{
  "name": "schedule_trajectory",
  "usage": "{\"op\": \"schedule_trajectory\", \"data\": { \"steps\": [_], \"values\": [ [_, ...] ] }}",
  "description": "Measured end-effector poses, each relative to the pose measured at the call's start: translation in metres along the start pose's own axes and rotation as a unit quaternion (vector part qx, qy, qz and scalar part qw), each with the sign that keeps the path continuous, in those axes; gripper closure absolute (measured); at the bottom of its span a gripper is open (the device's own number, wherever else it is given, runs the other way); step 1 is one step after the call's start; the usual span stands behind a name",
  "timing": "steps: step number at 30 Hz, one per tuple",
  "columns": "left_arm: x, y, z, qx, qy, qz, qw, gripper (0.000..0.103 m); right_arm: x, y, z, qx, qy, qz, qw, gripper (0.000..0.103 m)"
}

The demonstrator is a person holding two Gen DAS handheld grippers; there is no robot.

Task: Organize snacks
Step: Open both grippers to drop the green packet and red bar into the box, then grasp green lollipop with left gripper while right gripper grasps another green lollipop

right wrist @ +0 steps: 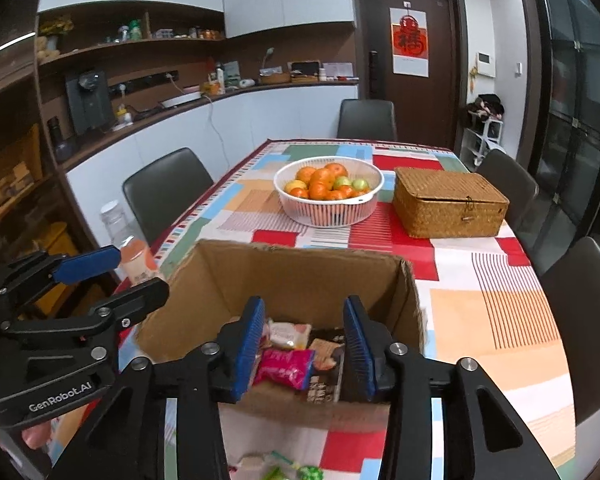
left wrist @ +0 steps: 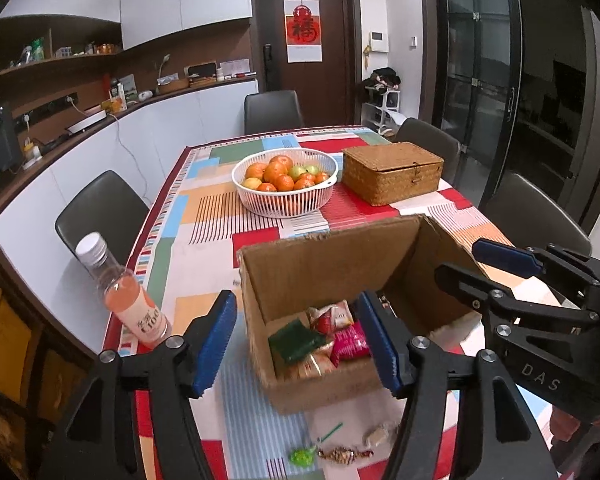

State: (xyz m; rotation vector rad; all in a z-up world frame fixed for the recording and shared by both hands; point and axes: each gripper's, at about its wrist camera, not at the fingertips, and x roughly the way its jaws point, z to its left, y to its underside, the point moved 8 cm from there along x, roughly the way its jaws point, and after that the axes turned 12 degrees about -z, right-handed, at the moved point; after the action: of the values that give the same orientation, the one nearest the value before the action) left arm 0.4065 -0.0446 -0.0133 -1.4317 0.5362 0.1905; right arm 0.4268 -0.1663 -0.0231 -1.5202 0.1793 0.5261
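An open cardboard box (left wrist: 320, 268) (right wrist: 300, 276) stands on the table near me. Inside lie several snack packets: a green one (left wrist: 296, 340), a pink one (left wrist: 350, 342) (right wrist: 286, 368) and a pale one (right wrist: 288, 334). My left gripper (left wrist: 300, 340) is open and empty, above the box's near side. My right gripper (right wrist: 304, 344) is open and empty over the box; it also shows in the left wrist view (left wrist: 500, 256). Loose on the cloth before the box lie a green lollipop (left wrist: 304, 456) (right wrist: 310, 472) and small wrapped candies (left wrist: 342, 454).
A pink drink bottle (left wrist: 130, 300) (right wrist: 134, 256) stands at the table's left edge. A white basket of oranges (left wrist: 286, 178) (right wrist: 328, 190) and a lidded wicker box (left wrist: 394, 172) (right wrist: 448, 202) sit farther back. Dark chairs surround the table (right wrist: 500, 320).
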Motion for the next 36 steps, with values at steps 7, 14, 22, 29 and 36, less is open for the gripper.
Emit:
{"op": "schedule_trajectory", "data": {
  "steps": [7,14,22,29,36],
  "values": [
    [-0.038,0.024,-0.004,0.002,-0.001,-0.015,0.9999,0.037,-0.028,0.018,0.013,-0.003,-0.01,-0.009,1.0,0.055],
    [-0.059,0.05,-0.009,-0.016,0.004,-0.011,0.9998,0.036,-0.047,0.049,0.022,0.001,-0.025,0.009,1.0,0.055],
    [-0.065,0.094,-0.009,-0.024,-0.008,0.02,0.9995,0.036,-0.056,0.085,0.02,0.016,-0.02,0.034,0.999,0.055],
    [-0.06,0.127,-0.001,-0.024,-0.025,0.052,0.998,0.036,-0.054,0.118,0.011,0.036,0.008,0.063,0.997,0.055],
    [-0.044,0.16,0.013,-0.036,-0.044,0.096,0.9938,0.036,-0.043,0.148,0.004,0.05,0.036,0.098,0.993,0.055]
  ]
}}
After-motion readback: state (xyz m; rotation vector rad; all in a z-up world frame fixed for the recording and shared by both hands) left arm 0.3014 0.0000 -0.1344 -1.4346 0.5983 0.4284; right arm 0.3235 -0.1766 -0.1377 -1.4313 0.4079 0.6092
